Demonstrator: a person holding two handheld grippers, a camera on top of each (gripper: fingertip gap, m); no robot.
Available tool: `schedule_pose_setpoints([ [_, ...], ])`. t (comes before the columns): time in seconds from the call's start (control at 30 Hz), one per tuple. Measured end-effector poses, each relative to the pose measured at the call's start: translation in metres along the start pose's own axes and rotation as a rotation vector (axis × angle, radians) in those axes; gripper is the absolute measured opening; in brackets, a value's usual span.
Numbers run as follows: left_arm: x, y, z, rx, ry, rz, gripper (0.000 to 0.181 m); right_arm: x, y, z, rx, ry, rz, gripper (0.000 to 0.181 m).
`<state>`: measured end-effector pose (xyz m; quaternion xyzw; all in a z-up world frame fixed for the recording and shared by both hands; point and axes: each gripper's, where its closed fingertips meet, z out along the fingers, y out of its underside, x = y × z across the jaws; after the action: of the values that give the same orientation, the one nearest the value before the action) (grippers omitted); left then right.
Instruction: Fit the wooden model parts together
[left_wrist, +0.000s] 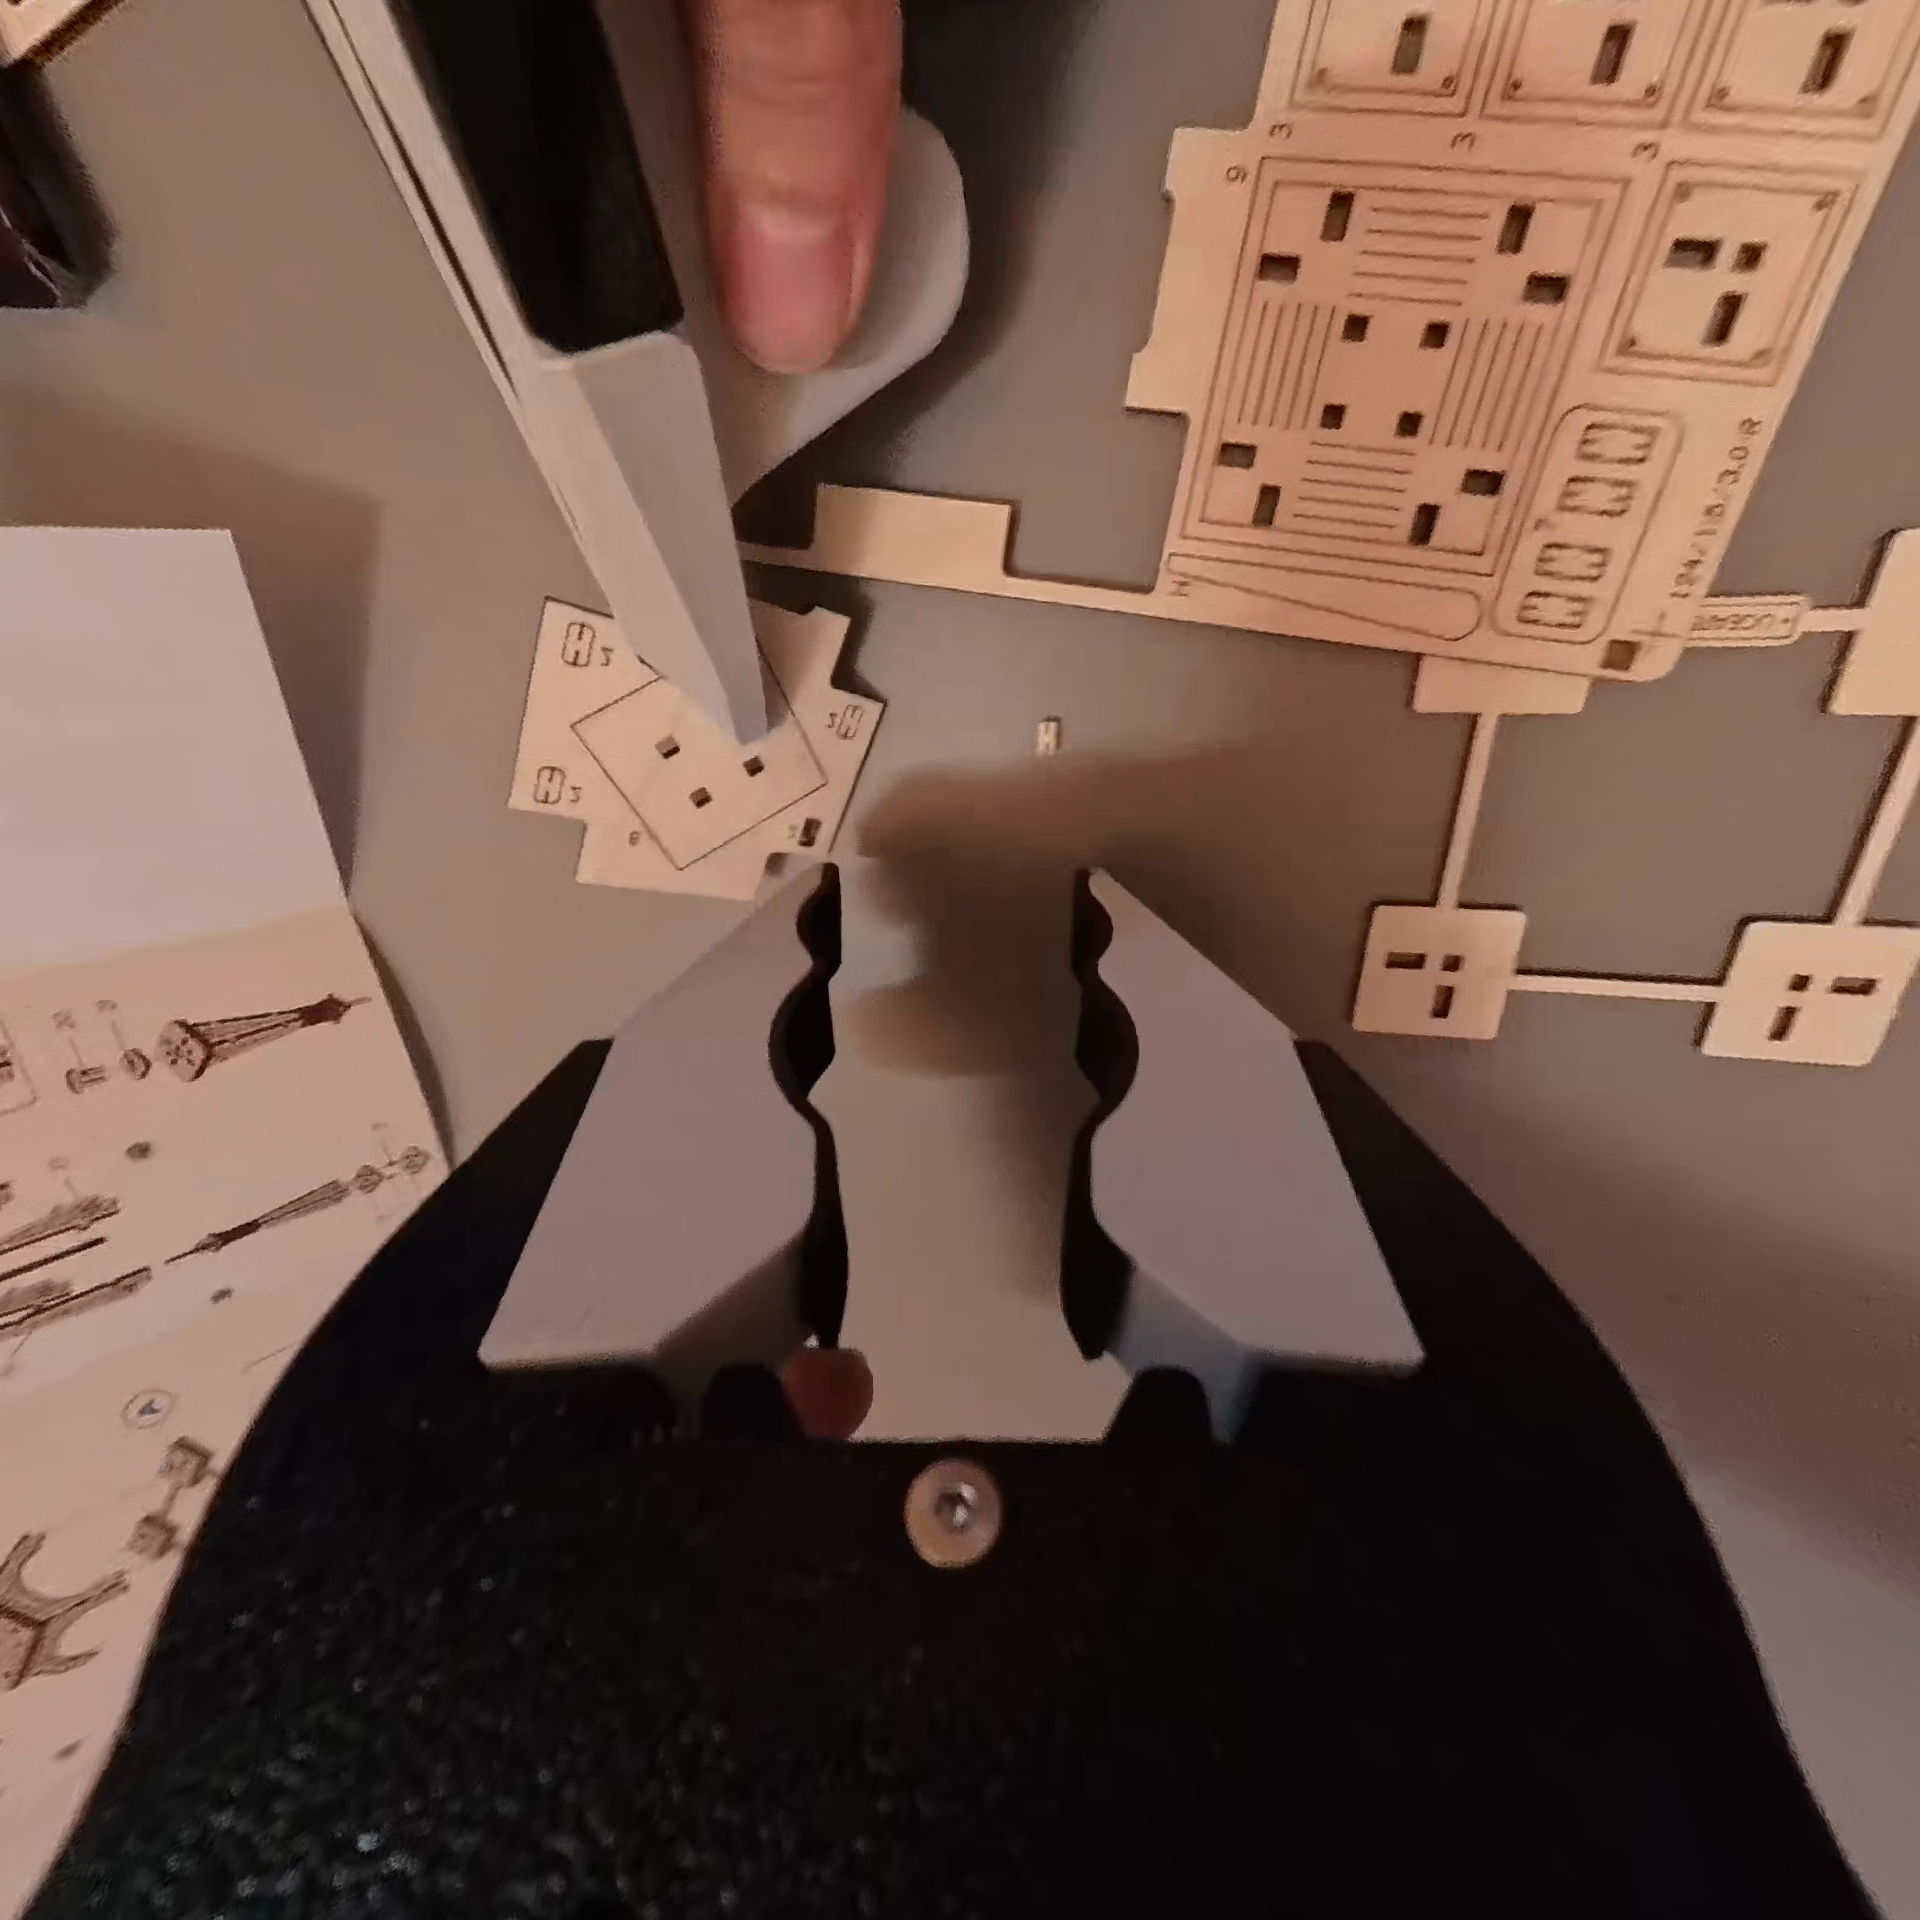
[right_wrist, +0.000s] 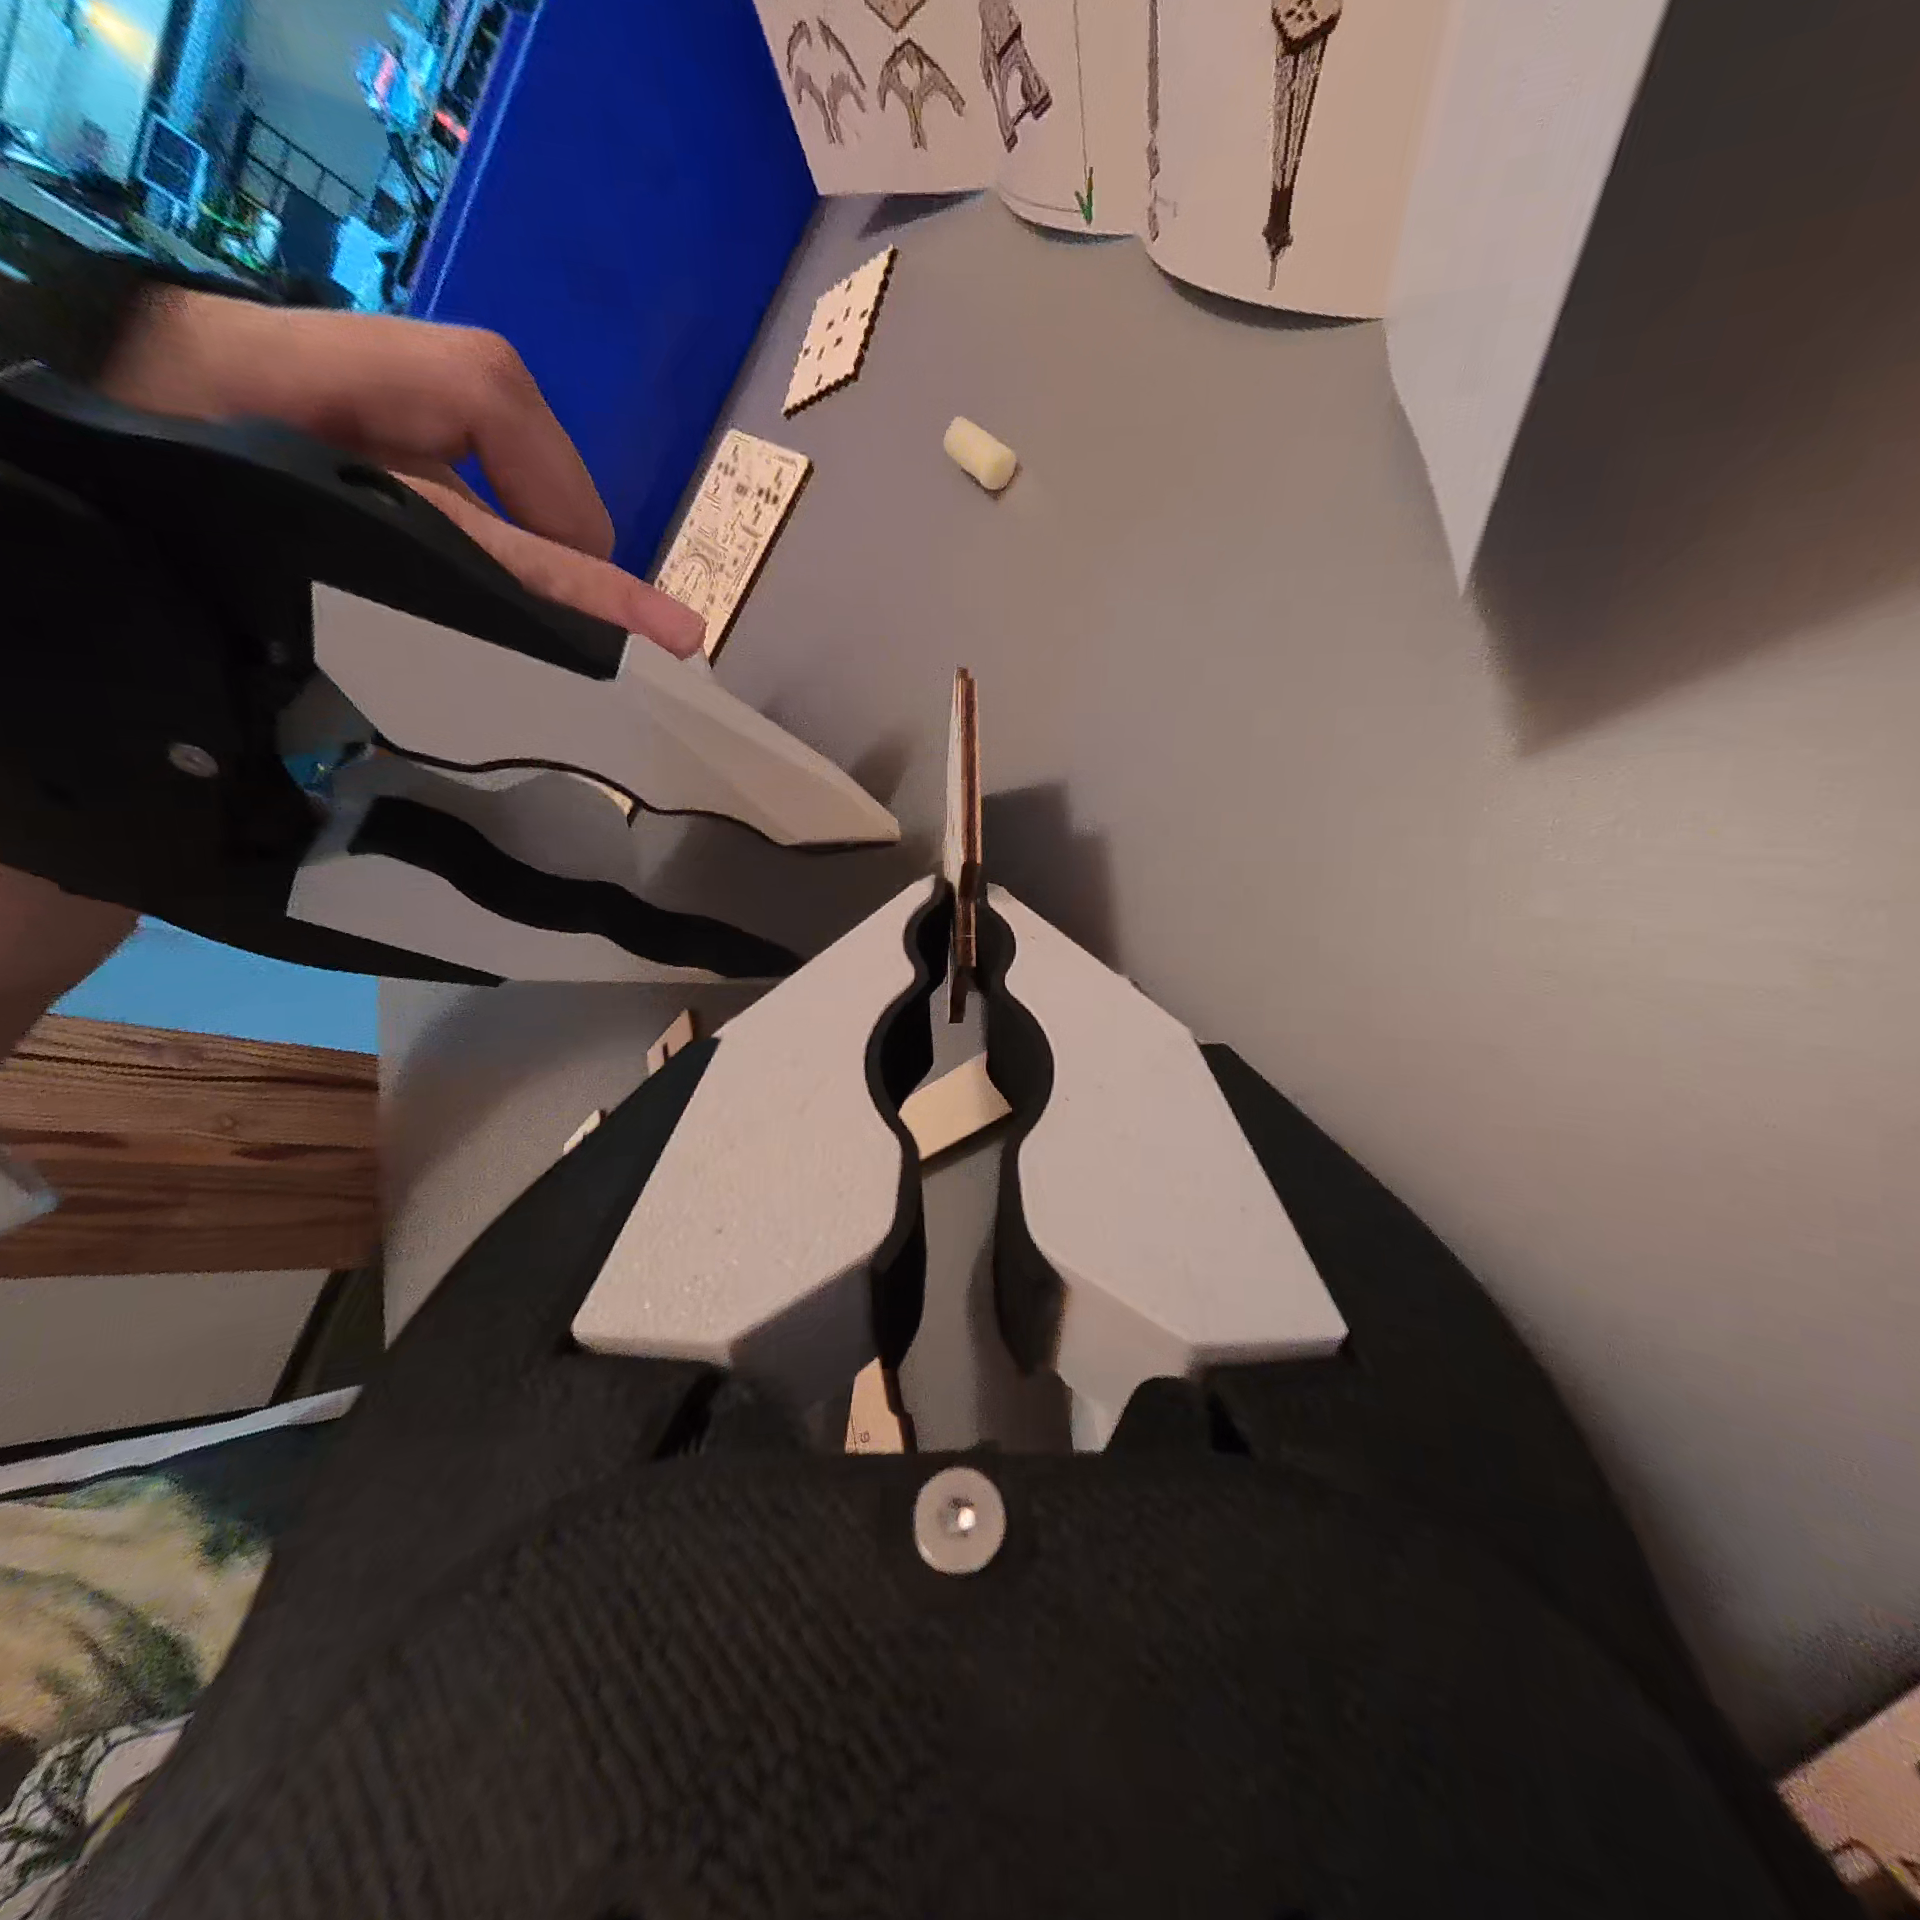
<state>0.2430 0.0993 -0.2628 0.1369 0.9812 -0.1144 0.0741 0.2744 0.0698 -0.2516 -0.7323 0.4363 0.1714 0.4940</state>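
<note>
My right gripper (right_wrist: 966, 891) is shut on two thin wooden plates (right_wrist: 964, 790), seen edge-on and stacked face to face. In the left wrist view these show as a small square plate with slots lying on a stepped plate (left_wrist: 623, 717), with the right gripper (left_wrist: 750, 719) coming down from the top onto them. My left gripper (left_wrist: 961, 883) is open and empty, just right of and below those plates, above the grey table (left_wrist: 1039, 644). In the right wrist view it (right_wrist: 847, 899) comes in from the left, jaws apart, close beside the held plates.
A laser-cut wooden sheet (left_wrist: 1455, 364) with its frame strips lies to the right. An instruction booklet (left_wrist: 156, 1039) lies to the left. Farther off are a small cream cylinder (right_wrist: 980, 452), two wooden pieces (right_wrist: 842, 332) and a blue panel (right_wrist: 623, 208). The left gripper's tips are roughly 5 cm from the right gripper's.
</note>
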Motion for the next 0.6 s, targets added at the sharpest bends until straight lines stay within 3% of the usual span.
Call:
schedule_pose_setpoints([
  [0.13, 0.004, -0.013, -0.001, 0.075, 0.005, -0.007, 0.043, 0.0, 0.001, -0.001, 0.016, -0.019, 0.01, 0.001],
  [0.23, -0.014, -0.017, -0.006, 0.125, -0.069, -0.034, 0.04, -0.003, 0.001, -0.001, 0.024, -0.044, -0.005, 0.001],
  [0.3, -0.033, -0.019, -0.015, 0.215, -0.107, -0.15, 0.036, -0.01, 0.003, -0.003, 0.026, -0.112, -0.009, 0.001],
  [0.43, -0.046, -0.023, -0.033, 0.489, -0.009, -0.407, 0.025, -0.017, 0.0, -0.009, 0.063, -0.176, -0.005, 0.001],
  [0.53, -0.036, -0.017, -0.027, 0.526, 0.145, -0.52, 0.026, -0.033, 0.003, -0.01, 0.046, -0.255, -0.061, 0.001],
  [0.6, -0.031, -0.021, -0.028, 0.586, 0.199, -0.533, 0.014, -0.033, 0.005, -0.01, 0.037, -0.25, -0.069, 0.001],
])
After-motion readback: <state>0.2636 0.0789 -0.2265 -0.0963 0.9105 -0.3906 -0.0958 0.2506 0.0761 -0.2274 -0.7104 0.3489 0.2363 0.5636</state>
